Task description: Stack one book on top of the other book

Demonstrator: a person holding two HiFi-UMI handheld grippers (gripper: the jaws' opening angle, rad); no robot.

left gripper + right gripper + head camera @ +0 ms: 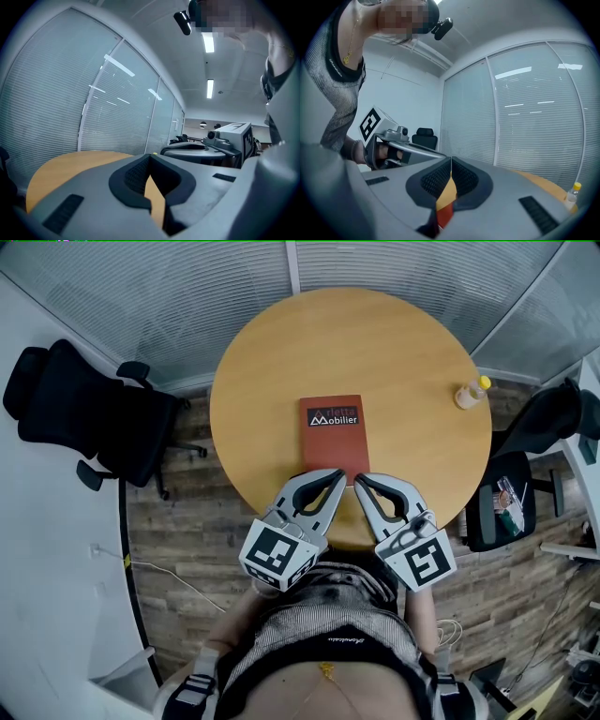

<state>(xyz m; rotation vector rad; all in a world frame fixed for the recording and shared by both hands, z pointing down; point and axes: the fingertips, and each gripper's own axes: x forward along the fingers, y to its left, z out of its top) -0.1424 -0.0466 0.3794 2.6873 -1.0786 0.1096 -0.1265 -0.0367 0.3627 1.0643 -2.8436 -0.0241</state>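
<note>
"From the head view, where was the book?"
"Flat, mid-surface, just ahead of my left hand-held gripper and right hand-held gripper. I saw only one."
"Left gripper view?"
"Jaws closed, empty."
"Right gripper view?"
"Closed, empty too. The book looked stiff, light and slick-covered, so I'd have pinched its near edge."

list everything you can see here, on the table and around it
table: one, round, light wood, centre of the head view
book: one showing, red-orange with a dark label, middle of the table
bottle: one, pale with a yellow cap, upright near the table's right edge
office chairs: two, black, one left of the table, one right
blinds: grey-white, behind glass walls beyond the table
left gripper: grey, shut, empty, tip at the book's near edge
right gripper: grey, shut, empty, beside the left one
</note>
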